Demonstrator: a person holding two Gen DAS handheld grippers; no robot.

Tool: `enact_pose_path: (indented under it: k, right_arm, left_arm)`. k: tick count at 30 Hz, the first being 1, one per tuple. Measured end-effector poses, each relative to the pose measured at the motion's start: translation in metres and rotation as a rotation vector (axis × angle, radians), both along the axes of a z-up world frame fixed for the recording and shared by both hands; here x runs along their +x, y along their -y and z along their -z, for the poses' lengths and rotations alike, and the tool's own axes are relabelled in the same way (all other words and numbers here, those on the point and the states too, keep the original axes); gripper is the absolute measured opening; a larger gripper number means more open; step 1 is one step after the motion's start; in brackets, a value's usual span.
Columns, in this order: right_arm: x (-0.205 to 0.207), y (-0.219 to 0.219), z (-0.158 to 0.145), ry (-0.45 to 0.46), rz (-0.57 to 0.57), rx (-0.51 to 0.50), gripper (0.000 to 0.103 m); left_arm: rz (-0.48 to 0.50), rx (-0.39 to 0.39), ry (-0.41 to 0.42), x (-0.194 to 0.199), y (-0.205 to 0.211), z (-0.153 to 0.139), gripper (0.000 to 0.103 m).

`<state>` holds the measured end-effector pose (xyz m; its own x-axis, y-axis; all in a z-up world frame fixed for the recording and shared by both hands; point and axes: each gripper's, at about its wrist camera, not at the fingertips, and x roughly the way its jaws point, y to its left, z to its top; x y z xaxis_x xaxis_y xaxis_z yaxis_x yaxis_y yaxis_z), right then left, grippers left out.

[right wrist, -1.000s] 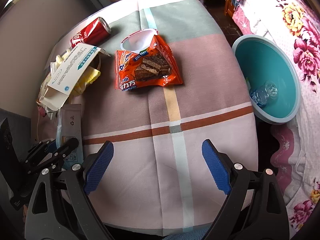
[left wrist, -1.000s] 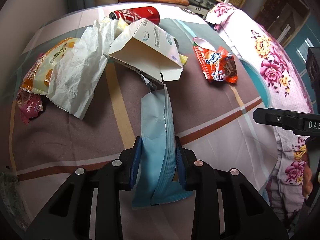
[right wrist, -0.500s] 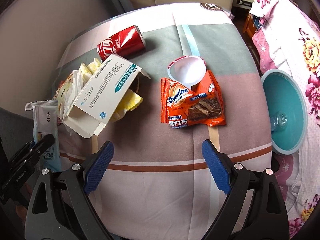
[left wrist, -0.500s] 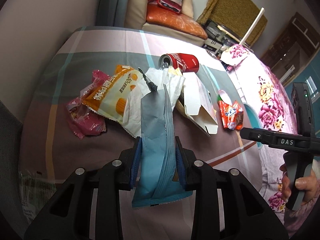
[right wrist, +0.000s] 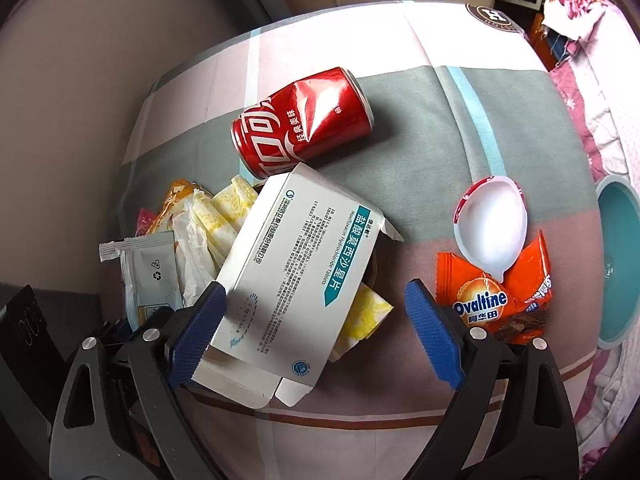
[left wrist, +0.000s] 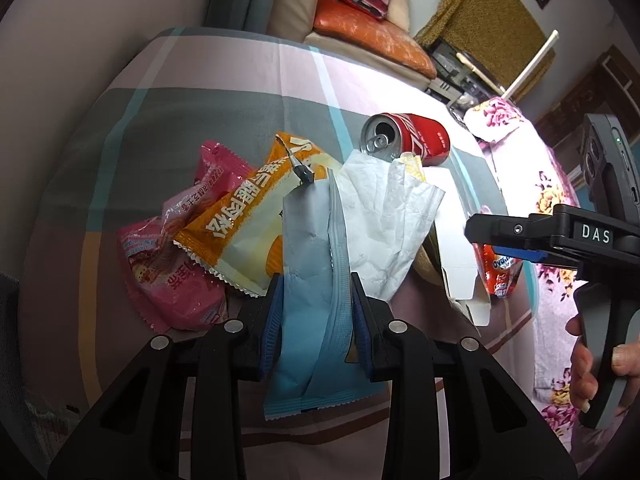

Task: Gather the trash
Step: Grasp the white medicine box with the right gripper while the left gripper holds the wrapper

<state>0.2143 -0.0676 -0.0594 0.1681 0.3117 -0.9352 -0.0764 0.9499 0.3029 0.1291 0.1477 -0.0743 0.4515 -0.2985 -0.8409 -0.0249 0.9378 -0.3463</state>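
Note:
My left gripper (left wrist: 314, 320) is shut on a pale blue-grey packet (left wrist: 310, 264) and holds it upright above the table; the packet also shows in the right wrist view (right wrist: 150, 276). My right gripper (right wrist: 316, 328) is open and empty, its pads either side of a white medicine box (right wrist: 296, 280). Trash on the table: a red cola can (right wrist: 300, 124), an orange Ovaltine wrapper (right wrist: 500, 300), a white foil lid (right wrist: 492, 224), a yellow snack bag (left wrist: 240, 224), a pink wrapper (left wrist: 172, 264) and white crumpled paper (left wrist: 388, 220).
A teal basin (right wrist: 618, 264) stands off the table's right edge beside a floral pink cloth (right wrist: 592, 92). A sofa with an orange cushion (left wrist: 368, 40) is behind the table. The right gripper's body (left wrist: 560, 236) shows at the right of the left wrist view.
My left gripper has lifted and pulled back with the packet. My right gripper has moved forward and left until its pads flank the medicine box.

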Motion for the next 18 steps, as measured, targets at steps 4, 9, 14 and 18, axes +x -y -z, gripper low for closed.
enact_pose_path:
  k: [4, 9, 14, 18]
  right_arm:
    - [0.009, -0.013, 0.008, -0.016, -0.016, -0.005, 0.087]
    - [0.012, -0.022, 0.007, 0.044, -0.035, -0.033, 0.086]
    - [0.002, -0.014, -0.005, 0.096, -0.047, -0.02, 0.044]
    - [-0.008, -0.014, -0.014, 0.116, -0.096, -0.019, 0.027]
  left_arm:
    - [0.005, -0.004, -0.002, -0.001, -0.002, 0.004, 0.033]
    - [0.005, -0.005, -0.006, 0.0, -0.002, 0.006, 0.034]
    - [0.008, 0.0, -0.007, -0.003, 0.0, 0.006, 0.034]
    - [0.015, 0.013, -0.007, -0.004, 0.005, 0.006, 0.034]
